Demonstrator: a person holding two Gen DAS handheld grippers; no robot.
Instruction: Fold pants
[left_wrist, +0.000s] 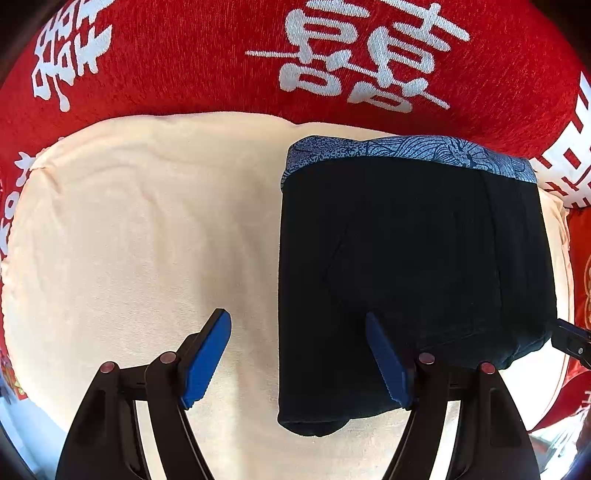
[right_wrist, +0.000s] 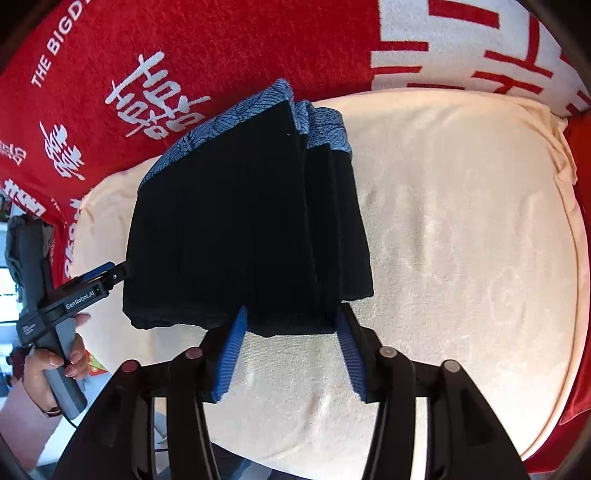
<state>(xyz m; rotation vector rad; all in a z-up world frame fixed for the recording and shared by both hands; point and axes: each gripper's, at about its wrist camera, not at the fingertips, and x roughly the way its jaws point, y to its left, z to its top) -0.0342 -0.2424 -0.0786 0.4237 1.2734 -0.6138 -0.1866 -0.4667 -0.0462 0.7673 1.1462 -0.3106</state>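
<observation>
Black pants (left_wrist: 413, 266), folded into a thick stack with a blue patterned waistband (left_wrist: 406, 151) at the far end, are seen lying on a cream towel (left_wrist: 140, 221) spread over a red blanket (left_wrist: 207, 55) printed with white characters. In the left wrist view the left gripper (left_wrist: 297, 356) is shown spread, one finger over bare towel, the other over the stack's near edge, with nothing pinched. Only the right wrist view shows the stacked layers fanned at the waistband, a hand (right_wrist: 48, 365) holding the left gripper's handle, and the right gripper (right_wrist: 290, 325) spread astride the stack's near edge; whether its pads press the cloth cannot be told.
</observation>
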